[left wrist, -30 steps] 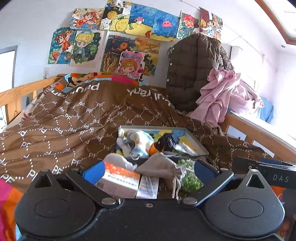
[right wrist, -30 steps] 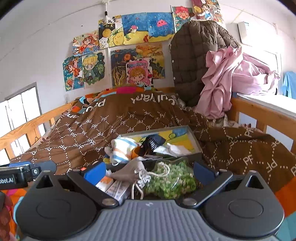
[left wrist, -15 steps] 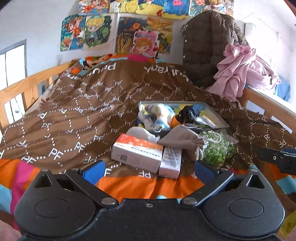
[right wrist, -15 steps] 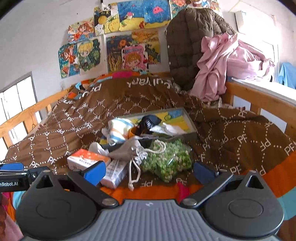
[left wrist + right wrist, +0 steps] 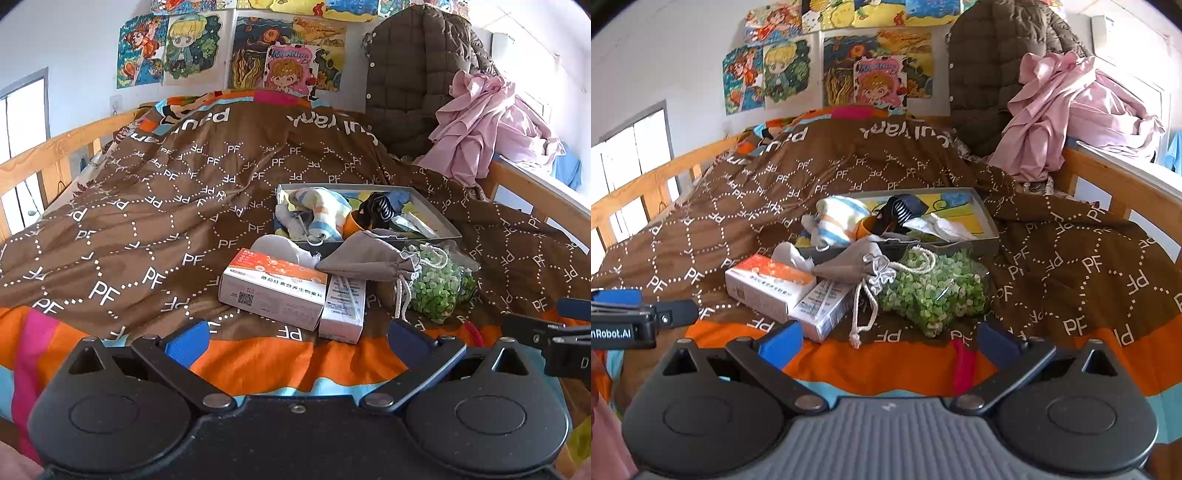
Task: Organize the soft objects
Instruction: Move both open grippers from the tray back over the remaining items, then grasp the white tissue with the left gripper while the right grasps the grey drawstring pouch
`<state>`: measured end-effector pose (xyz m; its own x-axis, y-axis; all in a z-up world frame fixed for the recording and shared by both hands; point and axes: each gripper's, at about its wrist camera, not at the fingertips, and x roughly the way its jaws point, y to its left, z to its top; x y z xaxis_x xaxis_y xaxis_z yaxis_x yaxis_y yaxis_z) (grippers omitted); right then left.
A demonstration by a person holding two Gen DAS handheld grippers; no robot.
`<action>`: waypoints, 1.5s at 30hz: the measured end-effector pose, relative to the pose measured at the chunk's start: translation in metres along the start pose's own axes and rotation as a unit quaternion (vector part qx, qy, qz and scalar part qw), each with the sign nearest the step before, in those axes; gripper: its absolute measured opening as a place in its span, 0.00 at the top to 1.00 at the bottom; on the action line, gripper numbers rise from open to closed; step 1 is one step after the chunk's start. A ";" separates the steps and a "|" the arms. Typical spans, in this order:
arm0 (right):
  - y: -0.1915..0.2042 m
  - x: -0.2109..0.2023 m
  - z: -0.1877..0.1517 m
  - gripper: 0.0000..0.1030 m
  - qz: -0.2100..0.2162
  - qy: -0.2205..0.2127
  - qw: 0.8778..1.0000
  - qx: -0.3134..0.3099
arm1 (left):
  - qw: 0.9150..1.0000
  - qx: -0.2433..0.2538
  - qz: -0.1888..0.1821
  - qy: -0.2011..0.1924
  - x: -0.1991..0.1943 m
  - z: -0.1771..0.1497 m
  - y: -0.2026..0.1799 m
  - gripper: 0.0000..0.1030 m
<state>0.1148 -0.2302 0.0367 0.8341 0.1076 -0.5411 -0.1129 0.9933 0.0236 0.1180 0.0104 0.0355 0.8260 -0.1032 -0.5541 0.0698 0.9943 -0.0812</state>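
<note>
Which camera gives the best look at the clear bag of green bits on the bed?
The right wrist view: the bag of green bits sits near centre, almost whole, with only the grey drawstring pouch overlapping its left edge. In the left wrist view the bag sits off to the right, smaller and partly hidden behind the pouch.

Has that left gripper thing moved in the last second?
Yes. The left gripper has drawn back from the orange box, which was between its fingers and now lies well ahead of them.

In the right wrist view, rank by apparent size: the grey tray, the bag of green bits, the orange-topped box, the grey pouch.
1. Grey tray
2. Bag of green bits
3. Orange-topped box
4. Grey pouch

The bag and the box look close; the tray lies farther from the camera, so it is truly largest.
</note>
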 end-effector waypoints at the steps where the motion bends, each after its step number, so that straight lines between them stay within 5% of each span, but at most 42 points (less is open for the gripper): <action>1: 0.001 0.001 0.000 0.00 0.001 0.002 1.000 -0.002 | 1.000 -0.003 -0.001 0.003 0.002 0.000 0.001 0.01; 23: 0.011 0.021 -0.007 0.00 0.020 0.014 0.999 -0.045 | 0.999 -0.038 -0.001 0.008 0.026 0.006 0.017 0.01; 39: 0.039 0.064 0.006 0.00 0.022 -0.052 0.977 -0.204 | 0.999 -0.041 0.001 0.010 0.079 0.027 0.028 0.01; 45: 0.036 0.100 0.011 0.00 0.011 -0.046 0.974 -0.220 | 1.000 -0.014 -0.010 -0.005 0.107 0.036 0.026 0.01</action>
<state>0.2002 -0.1834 -0.0080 0.8717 0.1521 -0.4659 -0.3347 0.8792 -0.3392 0.2282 0.0265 0.0035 0.8296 -0.1236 -0.5444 0.0715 0.9907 -0.1160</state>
